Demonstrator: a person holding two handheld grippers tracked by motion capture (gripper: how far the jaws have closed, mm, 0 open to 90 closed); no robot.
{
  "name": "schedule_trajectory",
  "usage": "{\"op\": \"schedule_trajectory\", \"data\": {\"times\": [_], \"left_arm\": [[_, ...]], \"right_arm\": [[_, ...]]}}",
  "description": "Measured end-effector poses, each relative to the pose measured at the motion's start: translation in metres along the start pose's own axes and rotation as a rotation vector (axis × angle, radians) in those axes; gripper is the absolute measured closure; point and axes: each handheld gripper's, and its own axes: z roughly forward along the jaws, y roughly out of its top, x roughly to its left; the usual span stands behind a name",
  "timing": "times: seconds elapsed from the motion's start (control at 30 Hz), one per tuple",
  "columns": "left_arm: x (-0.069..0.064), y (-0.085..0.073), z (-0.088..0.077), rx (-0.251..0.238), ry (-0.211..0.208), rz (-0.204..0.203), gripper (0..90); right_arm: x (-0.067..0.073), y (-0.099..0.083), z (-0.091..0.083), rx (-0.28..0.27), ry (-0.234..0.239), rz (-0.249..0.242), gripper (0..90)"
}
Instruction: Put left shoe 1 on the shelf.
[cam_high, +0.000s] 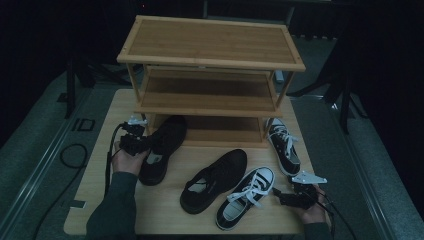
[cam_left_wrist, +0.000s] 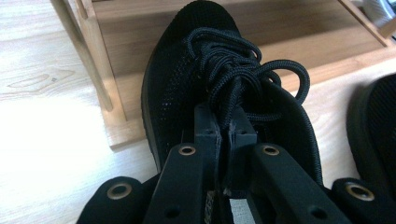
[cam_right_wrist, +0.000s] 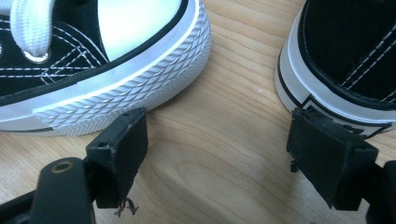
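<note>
A black lace-up shoe (cam_high: 162, 147) (cam_left_wrist: 187, 70) lies at the left of the table, its toe reaching into the bottom level of the wooden shoe rack (cam_high: 210, 40) (cam_left_wrist: 299, 51). My left gripper (cam_high: 134, 141) (cam_left_wrist: 225, 123) is shut on this shoe at its opening, just behind the laces. A black-and-white sneaker (cam_high: 246, 196) (cam_right_wrist: 116, 56) lies near the front edge. My right gripper (cam_high: 280, 196) (cam_right_wrist: 217, 140) rests open on the bare wood by its white toe cap, with nothing between the jaws.
A second black shoe (cam_high: 215, 179) (cam_left_wrist: 376, 121) lies in the middle of the table. Another black-and-white sneaker (cam_high: 283, 145) (cam_right_wrist: 345, 51) sits by the rack's right leg. The rack's upper two shelves hold nothing. Dark floor surrounds the table (cam_high: 100, 210).
</note>
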Motion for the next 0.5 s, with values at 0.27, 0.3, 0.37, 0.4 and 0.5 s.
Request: {"op": "schedule_trajectory", "data": {"times": [0.27,0.3,0.37,0.4,0.5], "left_arm": [[-0.003,0.009,0.017,-0.016,0.017,-0.057,86.0],[-0.004,0.01,0.019,-0.019,0.016,-0.064,86.0],[-0.006,0.012,0.022,-0.03,0.022,-0.083,85.9],[-0.006,0.012,0.023,-0.033,0.028,-0.088,85.8],[-0.006,0.012,0.027,-0.049,0.055,-0.121,85.9]], "right_arm": [[0.0,0.0,0.0,0.0,0.0,0.0,20.3],[0.0,0.0,0.0,0.0,0.0,0.0,20.3],[0.0,0.0,0.0,0.0,0.0,0.0,20.3],[0.0,0.0,0.0,0.0,0.0,0.0,20.4],[0.0,0.0,0.0,0.0,0.0,0.0,20.3]]}}
